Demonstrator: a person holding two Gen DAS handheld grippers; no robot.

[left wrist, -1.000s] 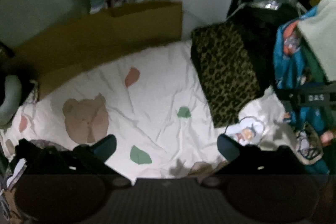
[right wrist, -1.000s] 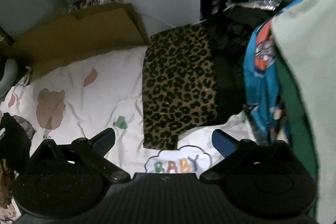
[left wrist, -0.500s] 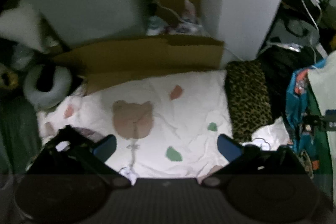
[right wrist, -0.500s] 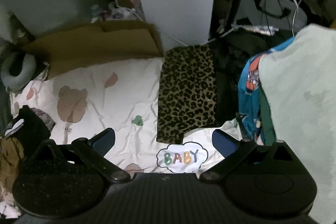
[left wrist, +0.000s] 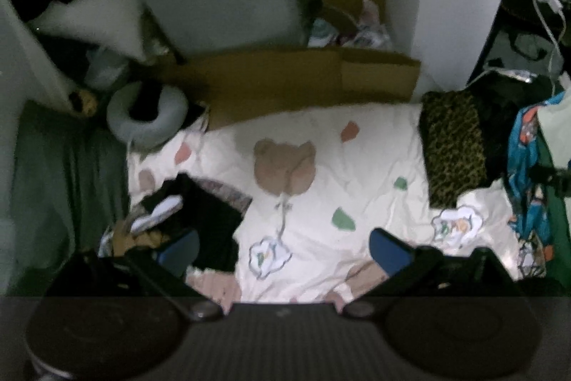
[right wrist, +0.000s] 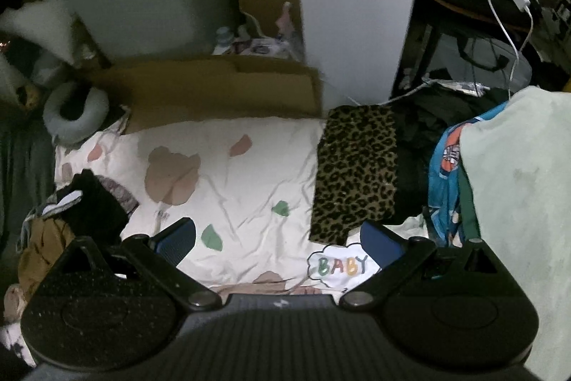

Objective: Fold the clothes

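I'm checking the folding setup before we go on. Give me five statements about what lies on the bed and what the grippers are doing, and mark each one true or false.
1. The leopard-print cloth lies at the right side of the white quilt. True.
2. The left gripper is shut on a piece of clothing. False: it is open and holds nothing.
3. A grey neck pillow sits by the quilt's far left corner. True.
4. The right gripper is clamped on the leopard-print cloth. False: it is open, with nothing between its fingers.
5. A flattened cardboard box lies along the far edge of the quilt. True.
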